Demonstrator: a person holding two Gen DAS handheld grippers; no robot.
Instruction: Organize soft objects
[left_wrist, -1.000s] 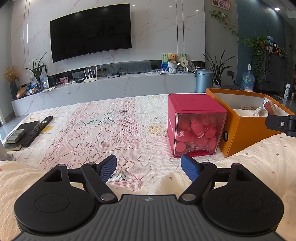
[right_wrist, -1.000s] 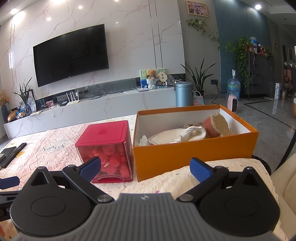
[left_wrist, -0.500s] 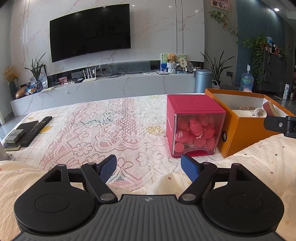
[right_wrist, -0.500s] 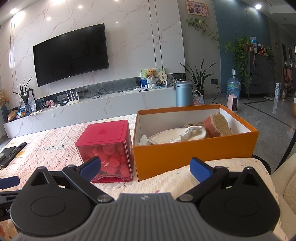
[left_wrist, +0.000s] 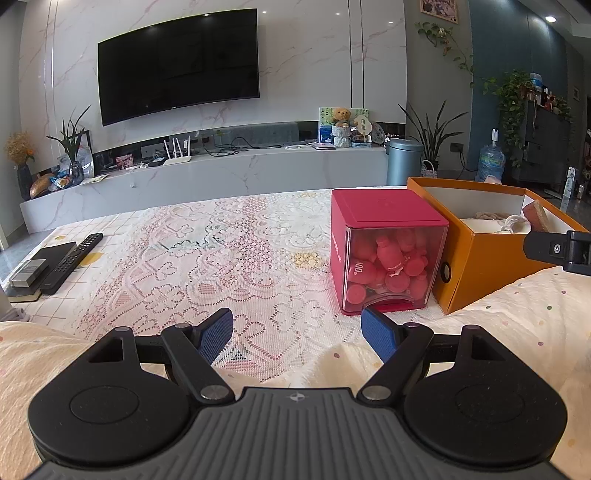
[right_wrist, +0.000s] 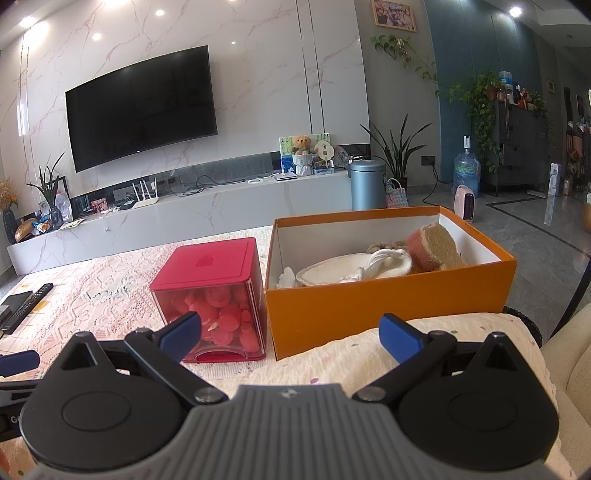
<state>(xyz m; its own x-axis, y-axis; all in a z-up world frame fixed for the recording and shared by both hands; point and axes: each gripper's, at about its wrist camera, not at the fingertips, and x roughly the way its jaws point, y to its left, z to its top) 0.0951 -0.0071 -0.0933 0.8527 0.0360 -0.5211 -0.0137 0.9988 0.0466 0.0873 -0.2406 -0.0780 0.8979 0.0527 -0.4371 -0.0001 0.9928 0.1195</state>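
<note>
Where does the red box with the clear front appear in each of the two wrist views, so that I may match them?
Left wrist view: the red box stands right of centre, beyond the right fingertip of the open left claw.
Right wrist view: the red box stands left of centre, behind the left fingertip of the open right claw.
Shared landmark: the orange box stands directly to its right in both views.

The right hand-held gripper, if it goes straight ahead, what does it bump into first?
Most likely the front wall of the orange box. The right hand-held gripper is open, holds nothing, and points at that wall across the cream blanket. The red container sits off to the left. Depth is hard to judge.
</note>
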